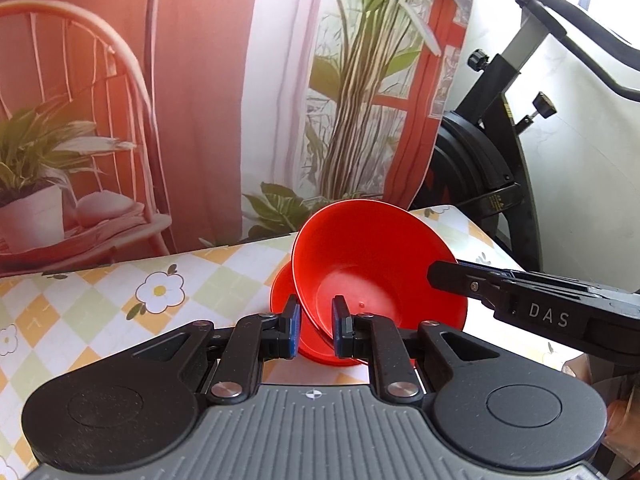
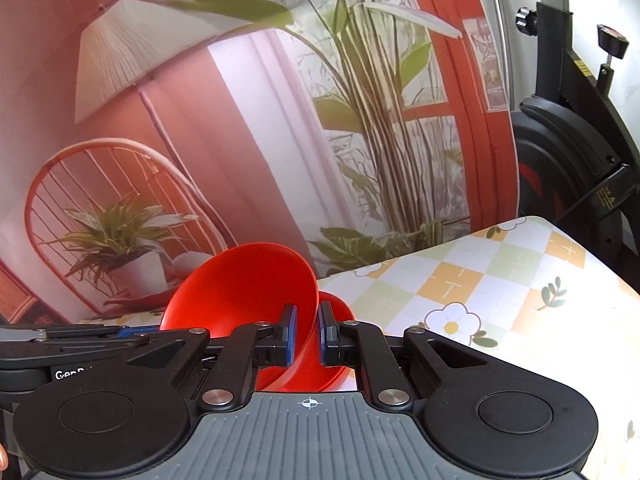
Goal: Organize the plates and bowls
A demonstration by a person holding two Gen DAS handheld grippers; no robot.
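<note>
You are working in a home room: floral checked tablecloth (image 2: 500,280), printed backdrop (image 1: 200,120) (staged décor), exercise bike (image 1: 492,140).

Flowered checked table (image 1: 72,312) under red bowl (image 1: 282,294)

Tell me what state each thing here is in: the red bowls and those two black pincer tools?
Upper red plastic bowl: tilted steeply, open side facing the cameras, rim pinched from both sides.
Lower red plastic bowl: on the checked floral tablecloth, mostly hidden behind the upper one.
Left gripper: shut on the upper bowl's near rim.
Right gripper: shut on the same bowl's rim, on the opposite side.
</note>
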